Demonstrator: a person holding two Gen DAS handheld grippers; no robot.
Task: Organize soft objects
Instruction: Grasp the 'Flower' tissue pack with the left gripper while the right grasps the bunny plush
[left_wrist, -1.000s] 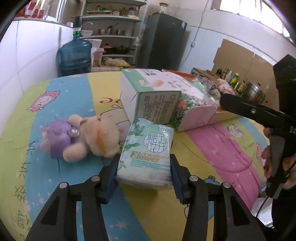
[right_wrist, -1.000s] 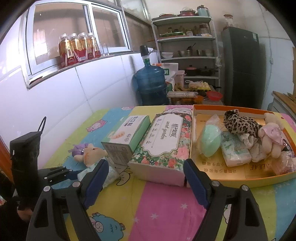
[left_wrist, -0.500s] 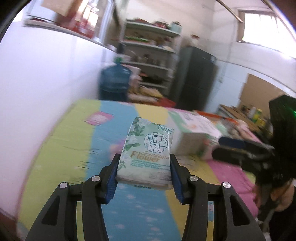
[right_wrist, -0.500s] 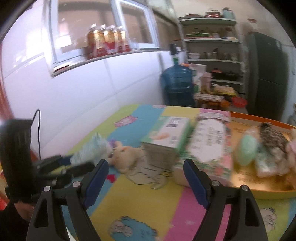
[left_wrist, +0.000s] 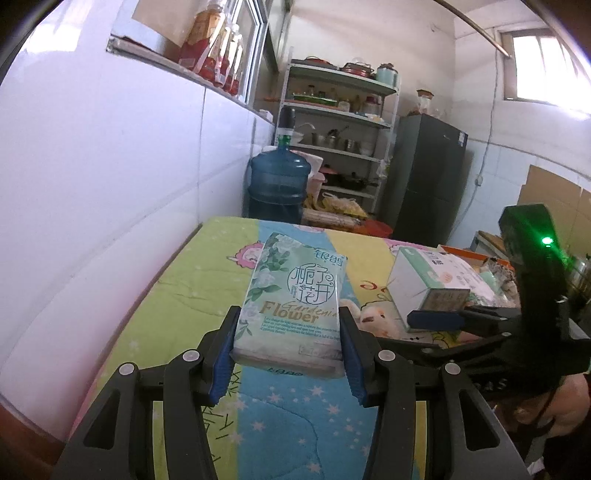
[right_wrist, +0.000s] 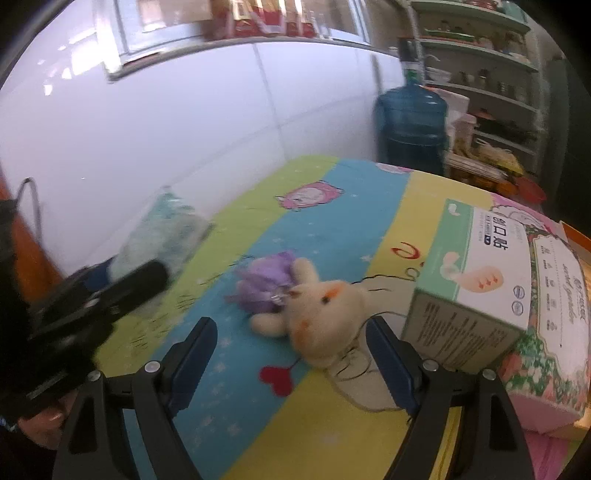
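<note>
The left gripper (left_wrist: 288, 349) clamps a tissue pack (left_wrist: 293, 306) by its sides, lifted clear of the table (left_wrist: 177, 291) for carrying. The right gripper (right_wrist: 291, 356) hovers, fingers spread and empty, framing the plush rabbit (right_wrist: 314, 314), likely next; beyond lies a plaster box (right_wrist: 476, 273).

right tongs (right_wrist: 291, 362) swung over the plush rabbit (right_wrist: 317, 314).

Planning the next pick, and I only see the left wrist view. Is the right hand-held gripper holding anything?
Observer: No. The right hand-held gripper is open and empty, pointed at a cream plush rabbit. Your left hand-held gripper is shut on the tissue pack.
Operator: How does the rabbit lie?
Observer: On its side on the quilt, head toward the white-green box, purple dress away from it.
</note>
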